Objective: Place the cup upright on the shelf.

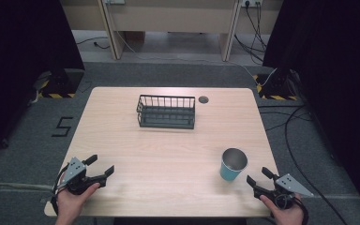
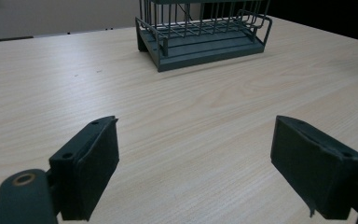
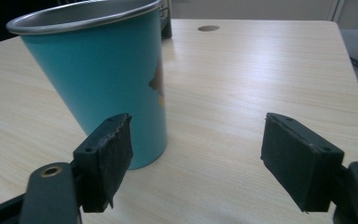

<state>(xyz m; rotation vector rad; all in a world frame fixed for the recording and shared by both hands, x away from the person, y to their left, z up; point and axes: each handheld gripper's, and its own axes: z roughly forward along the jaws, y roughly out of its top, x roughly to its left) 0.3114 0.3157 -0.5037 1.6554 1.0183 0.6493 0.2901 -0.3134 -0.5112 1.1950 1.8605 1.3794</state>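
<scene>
Two things stand on the pale wooden desk (image 1: 168,154): a teal cup (image 1: 233,165) with a bare metal rim and inside, and a dark wire basket (image 1: 166,112). The cup stands upright near the desk's right edge, toward the front right corner. The basket sits well apart from it, close to the middle of the far edge, with a small round cable hole (image 1: 203,99) in the desktop just beside its right end.

At the front right corner, the right hand-held gripper (image 1: 258,178) rests low over the desk, held by the person's right hand (image 1: 288,213), and points toward the cup. Its jaws are spread wide with nothing between them. In the right gripper view the cup (image 3: 98,74) rises just beyond the left-side jaw and partly behind it; whether the pad touches the cup wall cannot be told.

Near the front left corner, the left hand-held gripper (image 1: 102,167) is held by the person's left hand (image 1: 72,201), its jaws also spread wide and gripping nothing. In the left gripper view they frame bare wood, with the basket (image 2: 200,37) farther ahead, toward the far edge, well apart from the pads.
</scene>
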